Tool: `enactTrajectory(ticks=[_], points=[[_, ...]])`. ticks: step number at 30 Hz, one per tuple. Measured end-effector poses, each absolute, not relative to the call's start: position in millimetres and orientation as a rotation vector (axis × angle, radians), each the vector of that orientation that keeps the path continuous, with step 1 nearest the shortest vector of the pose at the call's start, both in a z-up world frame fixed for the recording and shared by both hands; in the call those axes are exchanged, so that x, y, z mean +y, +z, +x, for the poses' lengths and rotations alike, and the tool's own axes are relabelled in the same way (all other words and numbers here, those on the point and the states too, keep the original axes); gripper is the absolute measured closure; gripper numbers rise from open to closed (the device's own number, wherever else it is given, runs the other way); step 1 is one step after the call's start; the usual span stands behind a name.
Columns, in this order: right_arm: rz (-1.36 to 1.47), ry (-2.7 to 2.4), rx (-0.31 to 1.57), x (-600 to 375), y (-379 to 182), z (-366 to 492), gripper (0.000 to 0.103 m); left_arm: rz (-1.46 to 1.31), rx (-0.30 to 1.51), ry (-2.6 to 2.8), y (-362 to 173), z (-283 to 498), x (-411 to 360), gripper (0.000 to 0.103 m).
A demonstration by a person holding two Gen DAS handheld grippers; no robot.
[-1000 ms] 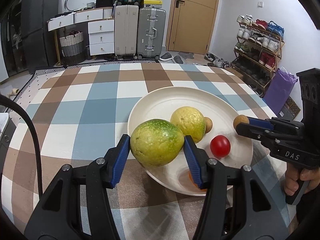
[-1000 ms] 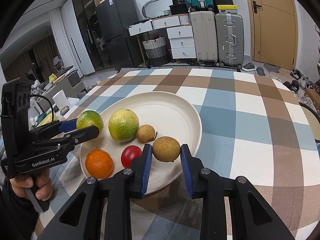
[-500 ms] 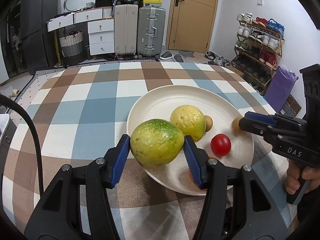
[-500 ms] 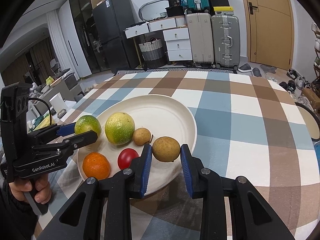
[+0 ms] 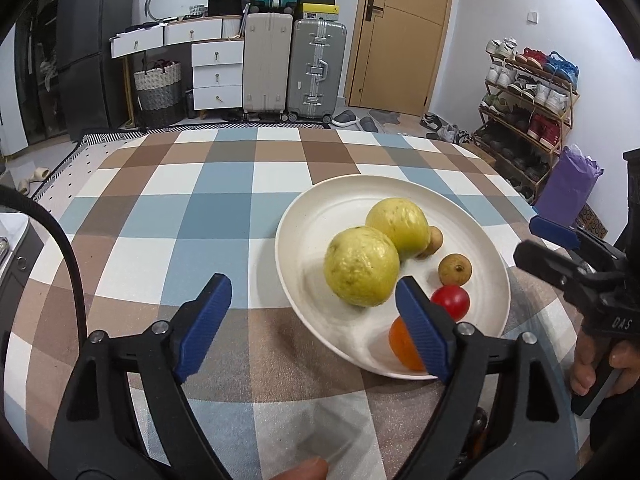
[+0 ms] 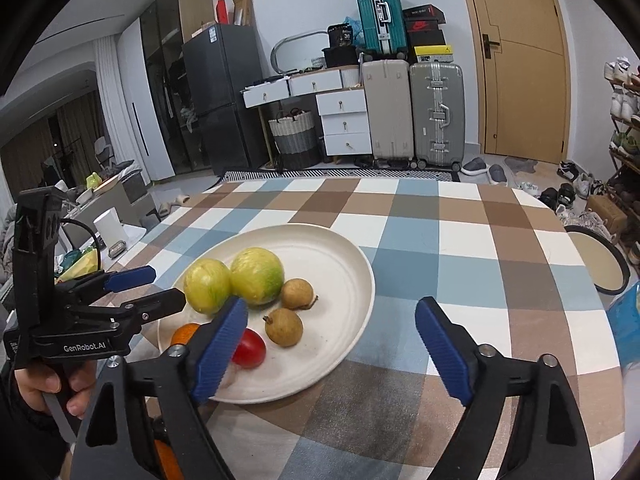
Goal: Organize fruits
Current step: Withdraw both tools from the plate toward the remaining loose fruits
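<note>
A white plate [image 5: 320, 216] sits on the checked tablecloth and holds two yellow-green fruits [image 5: 362, 266] [image 5: 398, 228], two small brown longans [image 5: 455, 270], a red tomato [image 5: 450, 302] and an orange [image 5: 402, 348]. The jaws of my left gripper [image 5: 312, 300] are opening. The nearer yellow-green fruit rests on the plate just ahead of them, free of both pads. My right gripper [image 6: 330, 312] is opening too. A longan [image 6: 284, 327] lies on the plate [image 6: 336, 268] in its gap, untouched. Each gripper shows at the edge of the other's view [image 5: 528, 238] [image 6: 166, 286].
The table's right edge curves close to the plate. Past it stand a round stool [image 6: 596, 260], a blue bag [image 6: 628, 320], a purple bag [image 5: 568, 188] and a shoe rack [image 5: 528, 92]. Suitcases [image 5: 296, 60] and drawers line the far wall. A hand [image 6: 44, 384] grips the left tool.
Both grippers have opened wide. The left one let go of the yellow-green fruit, which now lies on the plate against the other. The right one let go of the longan, now on the plate.
</note>
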State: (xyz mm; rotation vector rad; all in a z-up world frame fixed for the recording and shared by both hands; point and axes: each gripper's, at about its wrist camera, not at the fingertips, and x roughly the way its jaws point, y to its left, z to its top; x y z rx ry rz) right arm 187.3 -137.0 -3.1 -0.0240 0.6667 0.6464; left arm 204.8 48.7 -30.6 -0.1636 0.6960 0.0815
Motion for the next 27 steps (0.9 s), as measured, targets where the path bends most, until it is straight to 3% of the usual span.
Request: enactTrajectory(ticks=[2, 5, 27], points=[[-0.032, 0.653, 0.666, -136.3, -2.7, 183.9, 0.004, -0.159, 0.689, 0.086, -29.5, 201.0, 48.4, 0.017], [-0.037, 0.638, 0.627, -137.9, 0.5, 177.9, 0.0, -0.156, 0.676, 0.101, -27.0, 194.8, 47.9, 0.001], [-0.017, 0.619, 0.632, -168.1, 4.0, 126.3, 0.0, -0.177, 0.6, 0.124, -0.4, 123.6, 43.8, 0.001]])
